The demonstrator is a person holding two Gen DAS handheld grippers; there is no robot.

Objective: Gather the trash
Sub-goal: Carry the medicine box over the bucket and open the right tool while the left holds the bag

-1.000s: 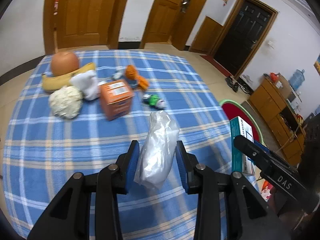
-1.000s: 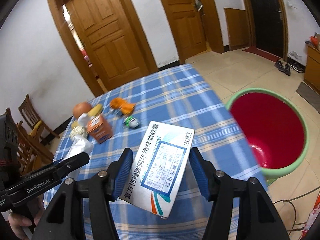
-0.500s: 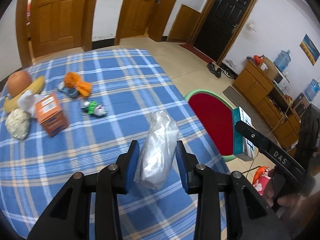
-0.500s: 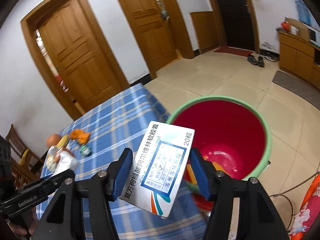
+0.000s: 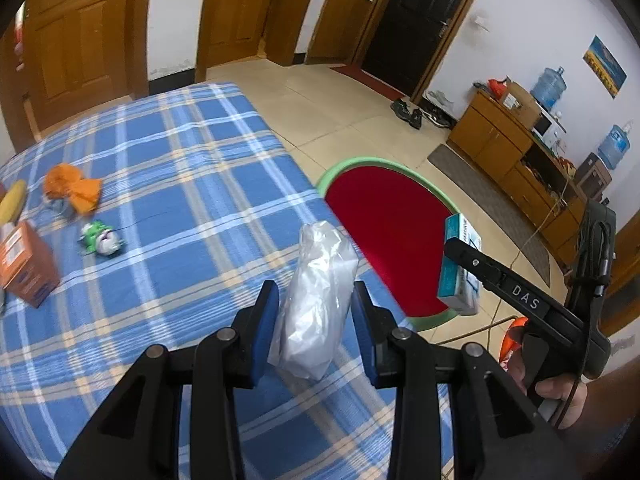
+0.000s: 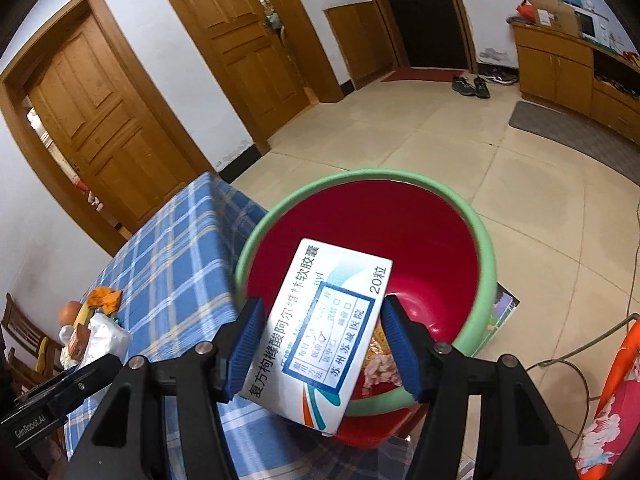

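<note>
A white medicine box (image 6: pixel 324 332) is clamped between the blue pads of the right tool (image 6: pixel 322 344), its long axis tilted up and away from the tool. Directly ahead of and below this tool lies the open mouth of the red bin (image 6: pixel 478 240) with the green rim, so the box hangs over the bin's near side; some scraps can already be made out at its bottom. A crumpled clear plastic bag (image 5: pixel 316 300) is gripped by the left tool (image 5: pixel 314 332), its long axis pointing forward along the fingers. This tool is held over the blue checked table (image 5: pixel 180 184), and the bin sits ahead and to its right, past the table's edge. The right tool is judged the nearer to the bin, so a release of the box seems due first, while the bag must yet be carried rightward beyond the table's edge.
</note>
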